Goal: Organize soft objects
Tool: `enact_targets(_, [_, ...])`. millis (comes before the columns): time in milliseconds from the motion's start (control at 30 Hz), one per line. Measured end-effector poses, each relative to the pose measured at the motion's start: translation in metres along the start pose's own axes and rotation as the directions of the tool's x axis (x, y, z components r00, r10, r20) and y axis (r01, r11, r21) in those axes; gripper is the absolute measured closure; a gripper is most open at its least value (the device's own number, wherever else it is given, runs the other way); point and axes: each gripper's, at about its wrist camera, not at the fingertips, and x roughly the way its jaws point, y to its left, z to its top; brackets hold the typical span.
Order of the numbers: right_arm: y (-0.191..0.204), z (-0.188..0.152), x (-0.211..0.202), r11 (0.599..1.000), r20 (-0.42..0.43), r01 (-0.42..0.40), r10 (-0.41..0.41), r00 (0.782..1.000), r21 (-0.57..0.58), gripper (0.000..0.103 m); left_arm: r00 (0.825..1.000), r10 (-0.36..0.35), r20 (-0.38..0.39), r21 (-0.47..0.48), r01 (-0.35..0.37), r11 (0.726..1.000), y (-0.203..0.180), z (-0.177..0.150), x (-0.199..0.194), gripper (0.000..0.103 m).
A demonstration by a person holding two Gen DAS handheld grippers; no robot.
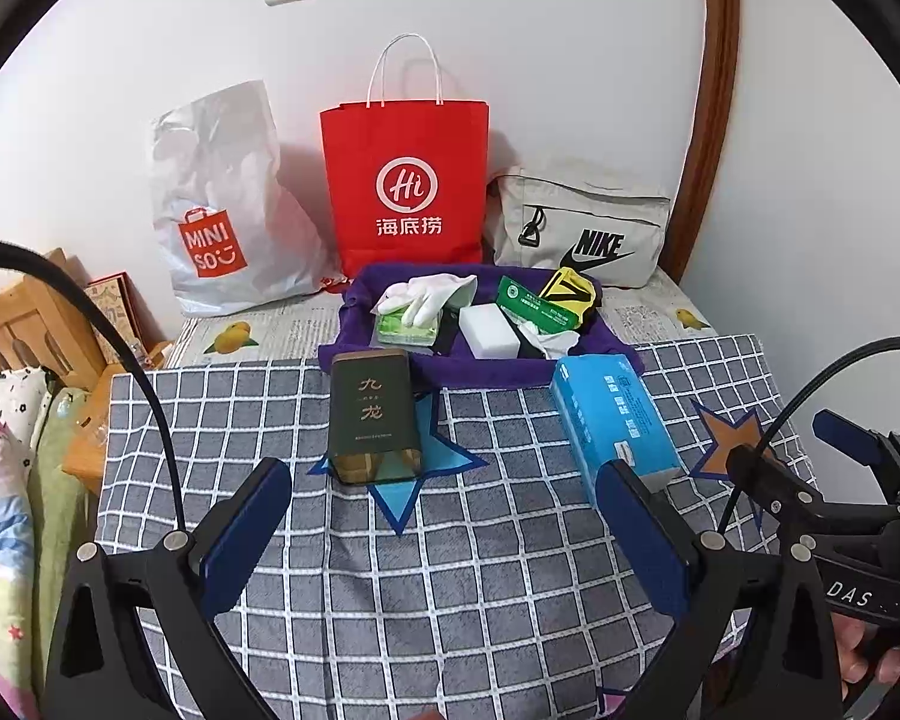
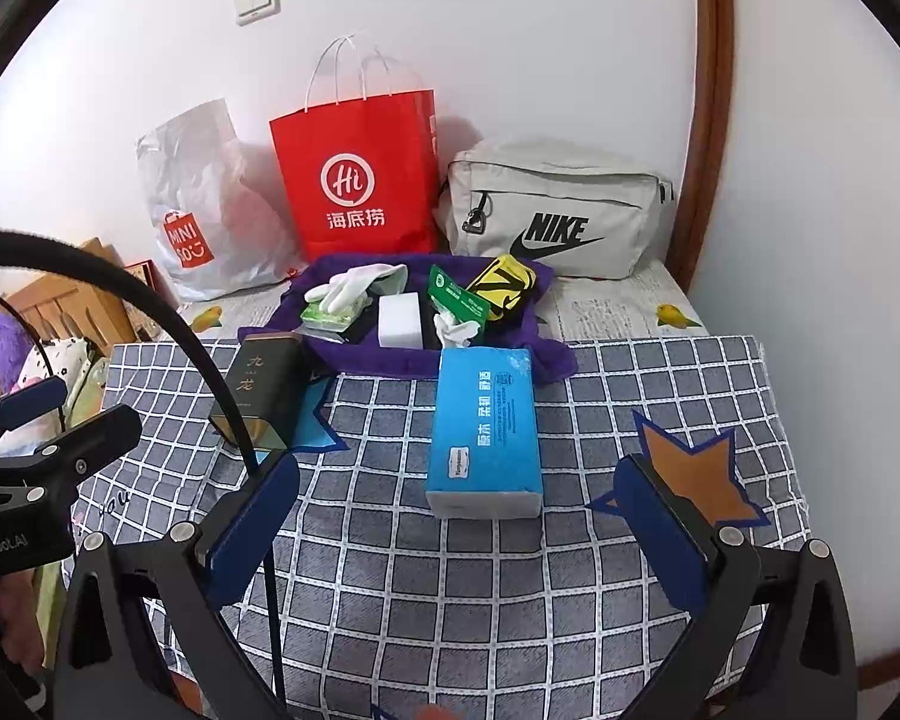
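A blue tissue pack (image 1: 612,420) (image 2: 485,432) lies on the checked cloth, just ahead of my open right gripper (image 2: 456,498). A dark green tin (image 1: 373,414) (image 2: 264,390) rests on a blue star patch, in front of my open left gripper (image 1: 444,504). Behind them a purple cloth tray (image 1: 480,369) (image 2: 390,360) holds a white glove (image 1: 426,297) (image 2: 354,282), a white sponge block (image 1: 489,330) (image 2: 399,318), a green wipes pack (image 1: 405,330), a green card (image 2: 459,300) and a yellow-black pouch (image 1: 573,294) (image 2: 504,285). Neither gripper holds anything.
Against the wall stand a white Miniso plastic bag (image 1: 222,210), a red paper bag (image 1: 405,180) (image 2: 360,180) and a beige Nike bag (image 1: 582,222) (image 2: 558,210). An orange star patch (image 2: 690,468) sits right. Wooden furniture (image 1: 24,318) and bedding lie to the left.
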Motion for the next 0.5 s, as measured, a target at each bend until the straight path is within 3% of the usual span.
enact_targets(500, [-0.001,-0.009,-0.017,1.000,0.021,0.020,-0.020,1.000,-0.005,0.000,1.000,0.025,-0.013,0.025,-0.025,0.999,-0.006,-0.008,-0.008,0.001])
